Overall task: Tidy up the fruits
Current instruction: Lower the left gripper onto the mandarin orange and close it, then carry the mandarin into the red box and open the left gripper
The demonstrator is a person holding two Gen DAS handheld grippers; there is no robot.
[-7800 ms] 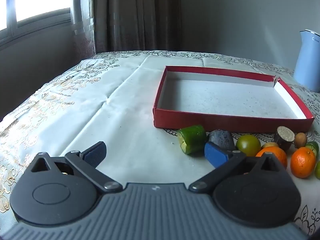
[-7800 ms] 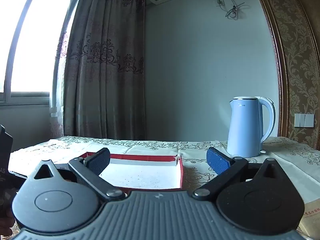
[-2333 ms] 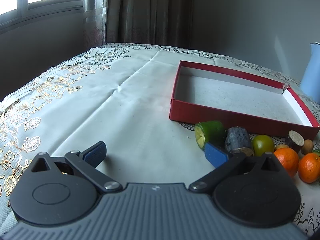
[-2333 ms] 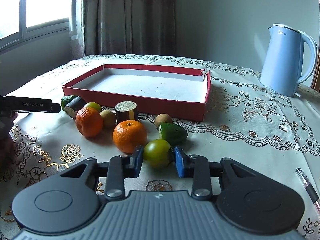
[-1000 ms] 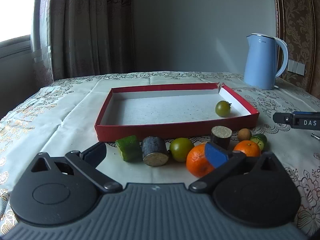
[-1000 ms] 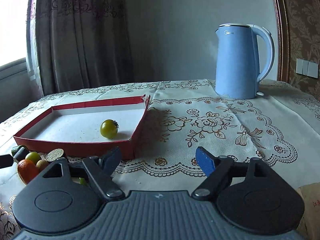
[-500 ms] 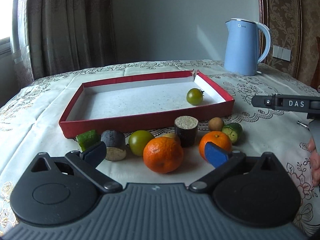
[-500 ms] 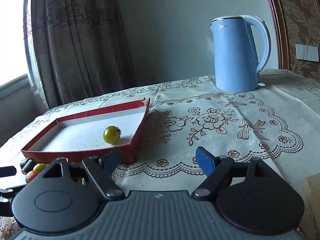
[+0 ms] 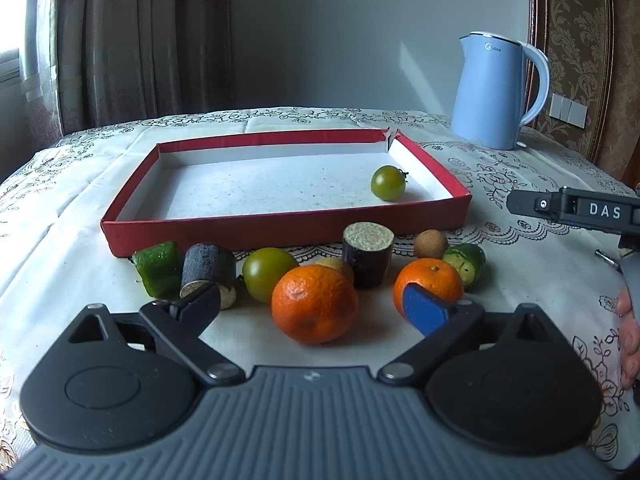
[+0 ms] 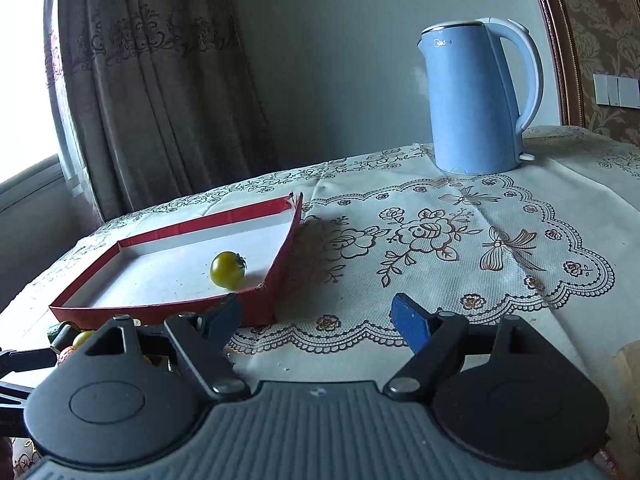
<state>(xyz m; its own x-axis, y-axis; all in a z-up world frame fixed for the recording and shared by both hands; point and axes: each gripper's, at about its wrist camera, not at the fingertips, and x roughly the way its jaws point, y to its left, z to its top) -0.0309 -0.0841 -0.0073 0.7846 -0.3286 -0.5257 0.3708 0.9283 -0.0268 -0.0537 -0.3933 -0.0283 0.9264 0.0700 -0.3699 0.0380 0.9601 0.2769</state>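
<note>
Fruits mostly unsorted: red tray ahead of left gripper holds one green tomato, far right corner. Rest outside along tray's near wall: two oranges, nearer orange between left fingers, untouched. Left jaws wide, just been closing slightly, gripping nothing. Right gripper spread, empty, tray to its left.

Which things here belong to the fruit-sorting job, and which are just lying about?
Job: red tray, green tomato in it, near orange, far orange, second green tomato, cucumber chunk, open left gripper.
Lying about: blue kettle, curtain, tablecloth.
</note>
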